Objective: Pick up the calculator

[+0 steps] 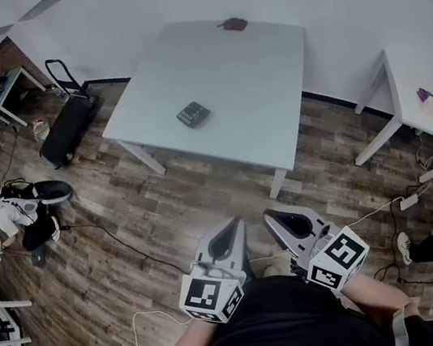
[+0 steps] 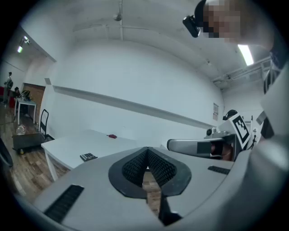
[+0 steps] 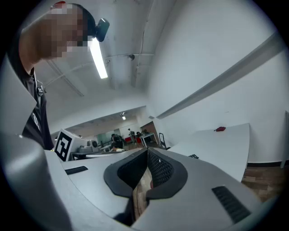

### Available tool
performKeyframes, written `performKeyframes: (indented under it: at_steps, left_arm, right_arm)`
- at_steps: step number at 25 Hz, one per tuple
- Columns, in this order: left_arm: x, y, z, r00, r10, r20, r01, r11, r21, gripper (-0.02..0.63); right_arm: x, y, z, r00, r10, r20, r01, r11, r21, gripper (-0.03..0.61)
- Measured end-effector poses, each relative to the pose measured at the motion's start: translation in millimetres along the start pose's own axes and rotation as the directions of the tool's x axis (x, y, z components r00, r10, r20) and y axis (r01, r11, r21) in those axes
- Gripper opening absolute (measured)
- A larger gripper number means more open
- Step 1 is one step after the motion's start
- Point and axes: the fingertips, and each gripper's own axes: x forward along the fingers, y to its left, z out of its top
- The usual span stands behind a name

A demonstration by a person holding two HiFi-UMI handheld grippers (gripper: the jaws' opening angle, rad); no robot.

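The calculator [image 1: 193, 114] is a small dark slab lying flat near the front left of a white table [image 1: 250, 80]. It also shows in the left gripper view as the calculator [image 2: 88, 157] and, tiny, in the right gripper view as the calculator [image 3: 193, 156]. Both grippers are held close to the person's body, far short of the table and over the wooden floor. My left gripper [image 1: 235, 221] [image 2: 147, 151] is shut with nothing in it. My right gripper [image 1: 269, 213] [image 3: 147, 151] has its pads meeting at the tip, also with nothing held.
A small red object [image 1: 234, 24] lies at the table's far edge. A black cart [image 1: 69, 127] stands to the table's left, and another white table [image 1: 432, 83] to its right. Cables and a power strip [image 1: 408, 200] lie on the floor. A person [image 1: 13, 212] crouches at far left.
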Motion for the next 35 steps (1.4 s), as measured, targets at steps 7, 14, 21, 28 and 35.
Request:
performKeyframes:
  at_steps: [7, 14, 21, 28, 35]
  left_arm:
    - [42, 57, 11, 1.000, -0.010, -0.012, 0.010, 1.000, -0.001, 0.006]
    - [91, 128, 24, 0.998, -0.036, -0.046, 0.035, 0.999, -0.023, 0.006]
    - [126, 187, 31, 0.995, -0.072, -0.065, 0.069, 0.997, -0.045, 0.006]
    - [174, 238, -15, 0.988, -0.067, -0.140, 0.021, 0.953, -0.303, 0.006]
    - [223, 293, -83, 0.978, -0.041, -0.203, -0.114, 0.709, -0.696, 0.006]
  right_arm:
    - [58, -34, 9, 1.000, -0.025, -0.015, 0.025, 1.000, 0.008, 0.015]
    - [134, -69, 19, 0.997, -0.056, -0.046, 0.057, 0.998, 0.021, 0.015]
    - [198, -94, 33, 0.995, -0.089, -0.056, 0.090, 0.996, 0.019, 0.015]
    - [228, -124, 39, 0.991, -0.096, -0.089, 0.098, 0.995, 0.026, 0.015]
    - [259, -161, 30, 0.986, -0.064, -0.154, 0.076, 0.994, 0.074, 0.014]
